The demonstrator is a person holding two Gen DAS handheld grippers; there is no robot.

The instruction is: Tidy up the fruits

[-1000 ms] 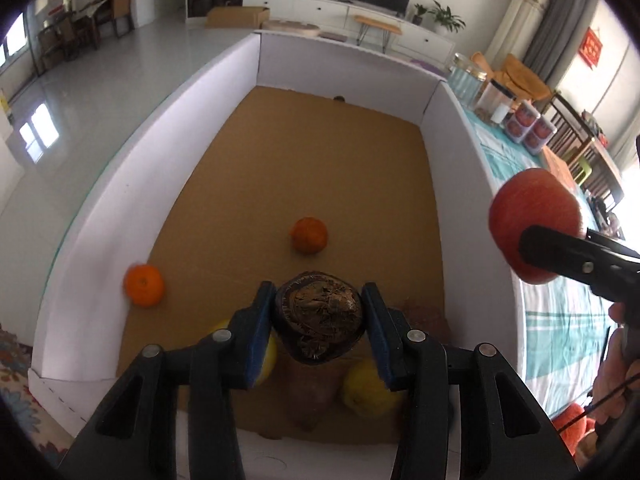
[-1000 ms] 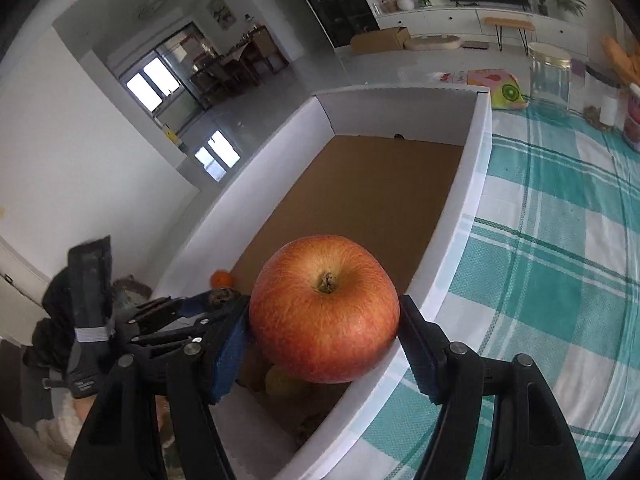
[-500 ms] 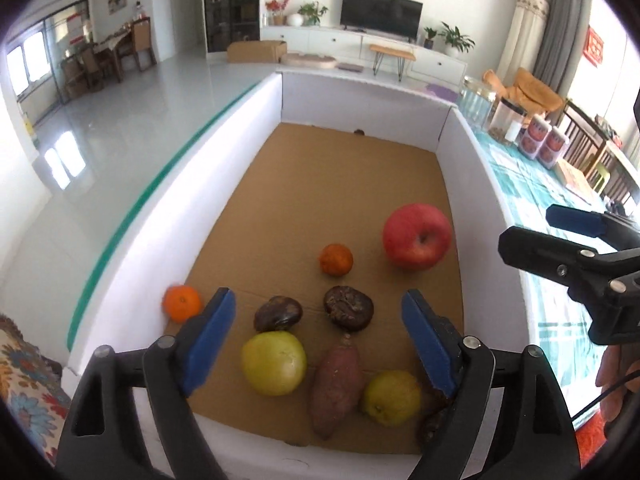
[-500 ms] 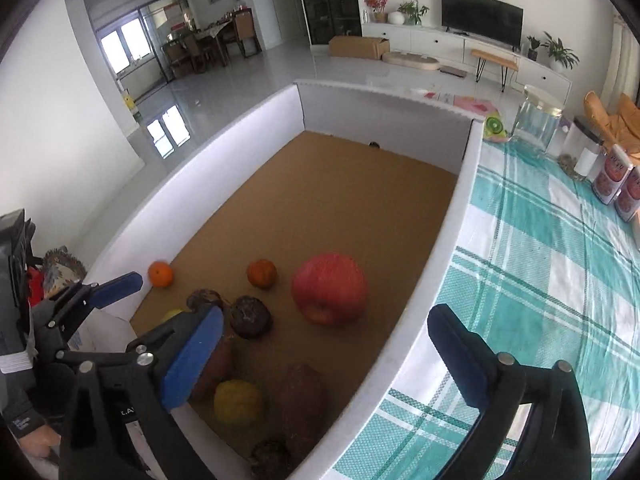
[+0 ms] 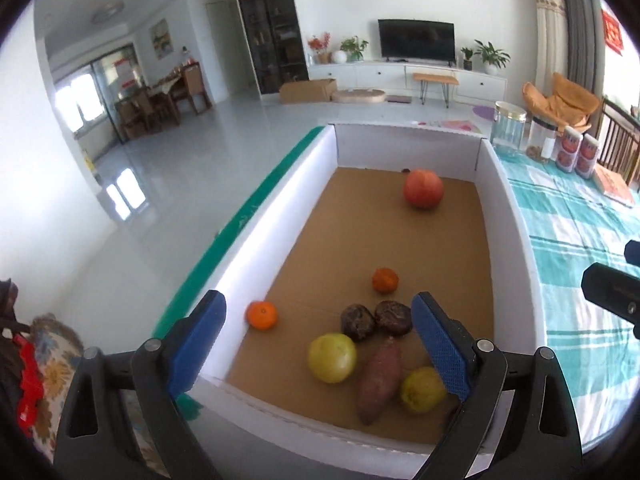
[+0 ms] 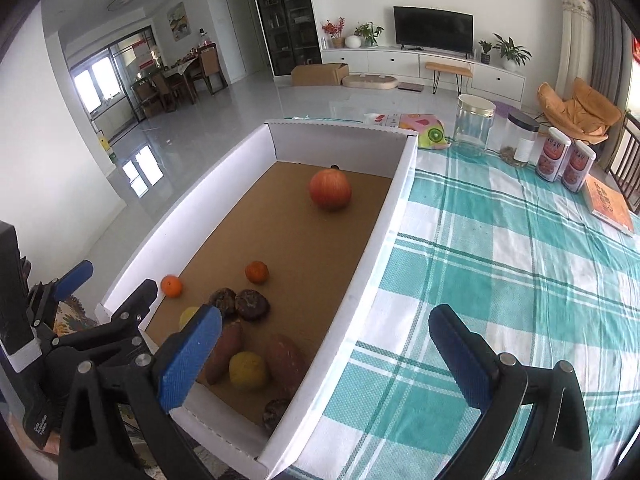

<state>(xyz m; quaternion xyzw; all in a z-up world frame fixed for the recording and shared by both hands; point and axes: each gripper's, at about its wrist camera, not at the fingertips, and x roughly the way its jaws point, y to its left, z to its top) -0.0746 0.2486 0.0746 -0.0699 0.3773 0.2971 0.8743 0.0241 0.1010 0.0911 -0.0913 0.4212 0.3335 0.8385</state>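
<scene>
Both grippers, left [image 5: 318, 344] and right [image 6: 326, 358], gape empty over a white box [image 5: 508, 208]; smooth round apple [image 5: 423, 189] near its far wall.

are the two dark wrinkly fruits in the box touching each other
Touching. In the left wrist view the two dark fruits sit pressed side by side with no cardboard visible between them.

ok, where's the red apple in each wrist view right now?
Left wrist: the red apple lies alone upper centre, near the box's far wall.
Right wrist: the red apple lies centre, slightly left, also by the far wall.
Shared landmark: the lone orange mid-floor, between the apple and the near fruit cluster.
</scene>
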